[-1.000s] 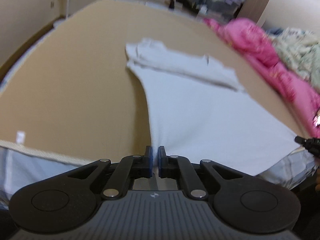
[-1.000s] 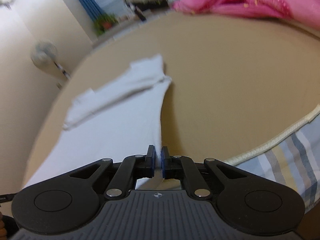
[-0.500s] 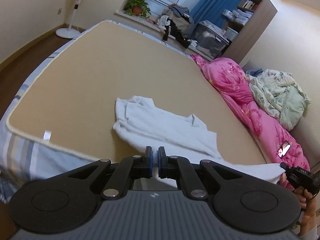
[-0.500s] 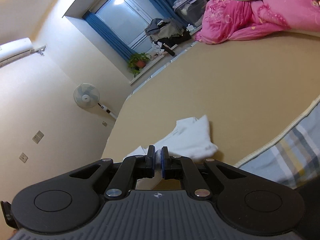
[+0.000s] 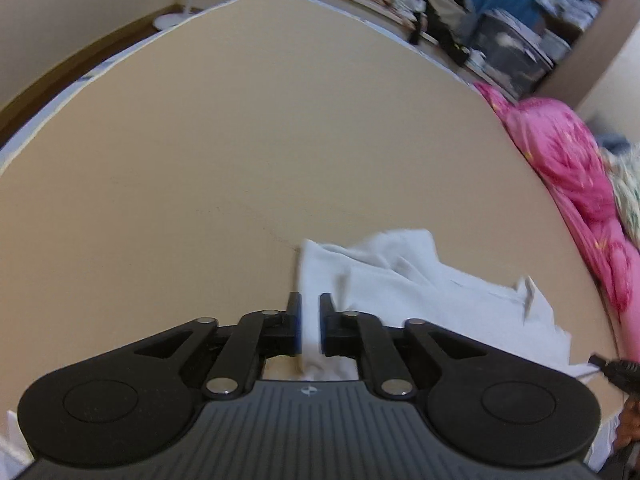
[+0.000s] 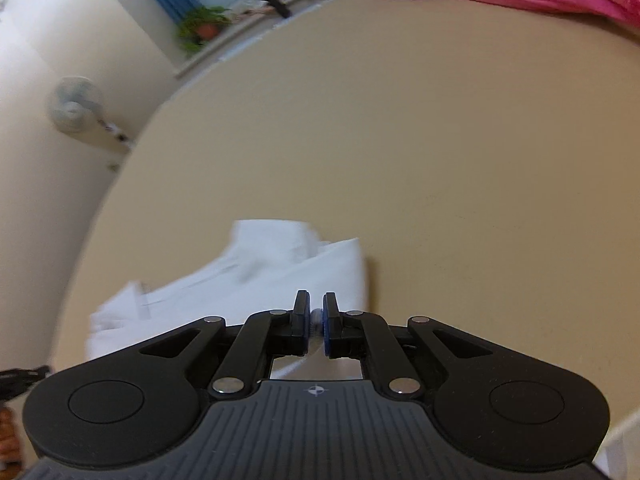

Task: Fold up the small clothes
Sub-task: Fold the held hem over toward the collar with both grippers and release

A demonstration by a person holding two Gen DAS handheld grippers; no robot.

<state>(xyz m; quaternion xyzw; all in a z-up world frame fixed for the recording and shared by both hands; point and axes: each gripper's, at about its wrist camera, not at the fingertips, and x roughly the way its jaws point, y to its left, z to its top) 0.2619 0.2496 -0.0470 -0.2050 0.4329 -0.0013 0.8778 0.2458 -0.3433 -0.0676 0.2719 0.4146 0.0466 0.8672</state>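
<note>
The white shirt [image 5: 436, 300] lies on the bed [image 5: 240, 140], long way running L to R. Left gripper [image 5: 310, 320] has just been opening, fingers a bit apart w/ cloth between. Right gripper [image 6: 316, 320] pinches the shirt's other end.

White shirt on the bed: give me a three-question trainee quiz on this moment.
1. True or false: the right tool is shut on the white shirt.
2. What lies along the mattress edge beyond the shirt: A) pink quilt, B) a suitcase, C) a ladder?
3. Fill in: cloth lies between the left tool's parted jaws, which have just been ____.

Key: 1 true; 2 A; 3 opening.
</note>
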